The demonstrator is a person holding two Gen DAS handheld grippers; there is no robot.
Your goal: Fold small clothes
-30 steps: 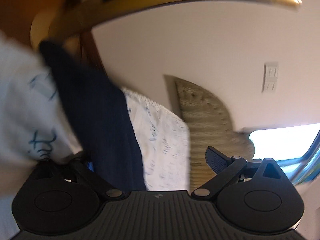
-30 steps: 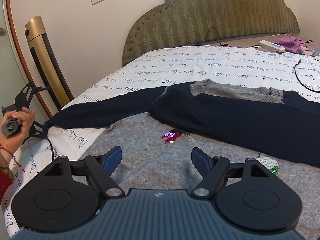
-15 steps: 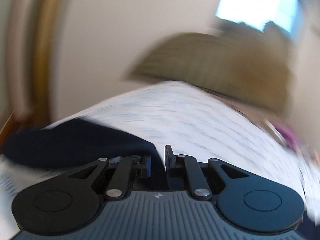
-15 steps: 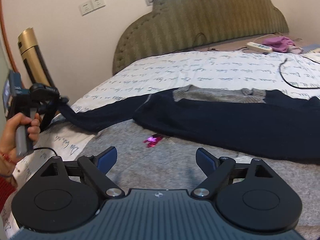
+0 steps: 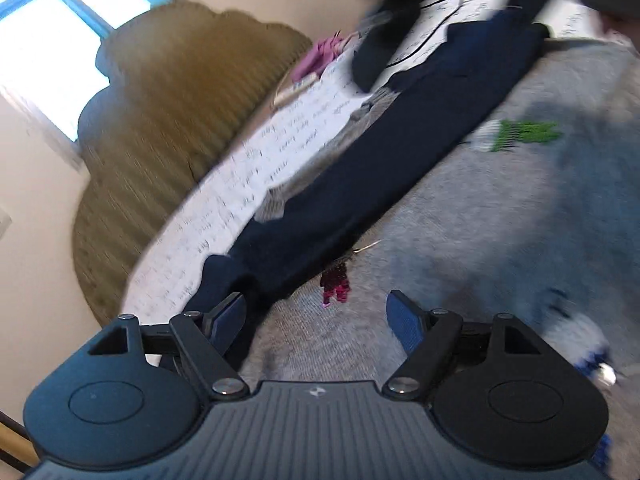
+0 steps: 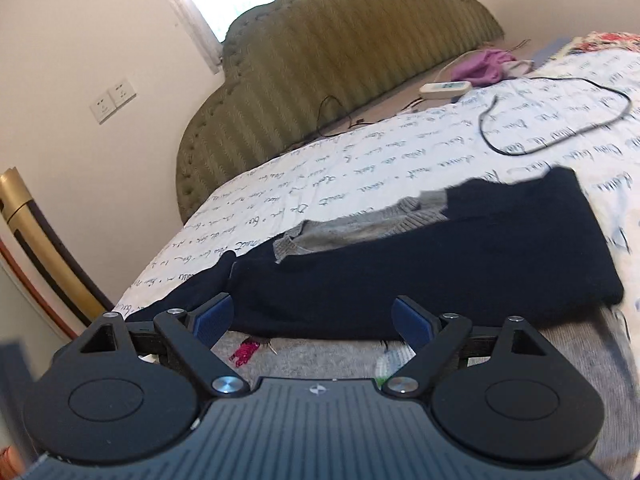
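A navy and grey sweater [image 6: 460, 264] lies flat on the bed, its grey collar [image 6: 360, 228] toward the headboard. Its grey lower body [image 5: 480, 240] carries a pink sequin patch [image 5: 336, 284] and a green one [image 5: 524, 132]. The left sleeve [image 5: 224, 280] lies folded in against the navy band, just beyond my left gripper's left finger. My left gripper [image 5: 318, 316] is open and empty above the grey body. My right gripper [image 6: 312, 320] is open and empty, low over the navy band's near edge.
The white bedsheet with script print [image 6: 400, 168] covers the bed. A black cable [image 6: 560, 120], a white power strip [image 6: 444, 88] and a purple cloth [image 6: 484, 66] lie near the olive headboard [image 6: 340, 60]. A gold post [image 6: 44, 256] stands at the left.
My left gripper, shut on the sleeve half a second ago, has carried it in over the sweater and opened, letting it go. My right gripper has moved forward and lower over the sweater.
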